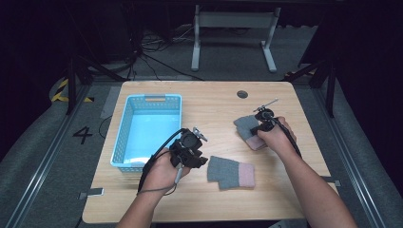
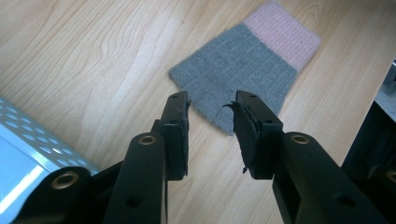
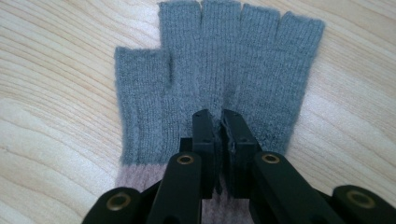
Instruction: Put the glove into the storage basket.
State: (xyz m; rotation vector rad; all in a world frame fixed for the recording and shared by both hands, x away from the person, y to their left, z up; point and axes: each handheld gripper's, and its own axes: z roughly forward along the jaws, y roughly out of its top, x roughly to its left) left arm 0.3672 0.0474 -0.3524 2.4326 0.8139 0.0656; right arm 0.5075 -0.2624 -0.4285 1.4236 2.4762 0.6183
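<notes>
Right tongs (image 3: 219,122) are pinched together on a fold of knit at the palm of the far grey fingerless knit glove with pink cuff (image 3: 219,70), which lies flat on the light wooden tabletop (image 3: 56,70), fingers pointing away from the camera in the right gripper view; in the high view the right tongs (image 1: 259,127) sit over that glove (image 1: 245,124) on the right half of the tabletop (image 1: 214,102). Grip looks thin, only a small ridge of yarn between the pads, so lift slow and straight up, and check both layers come along, not just the top one. Left tongs (image 2: 211,122) stand apart, empty, just above the near edge of the second grey-and-pink knit glove (image 2: 243,60), lying flat near the front of the tabletop (image 2: 93,51); in the high view that glove (image 1: 231,172) is just right of the left tongs (image 1: 202,160). For the left: drop the pads onto the grey body, press down a bit, then close so fabric bunches between them. Light blue perforated plastic basket (image 1: 124,137) sits at the left, looks like the drop spot; its corner (image 2: 28,140) shows beside the left tongs. Carry each glove clear over the rim before letting go.
</notes>
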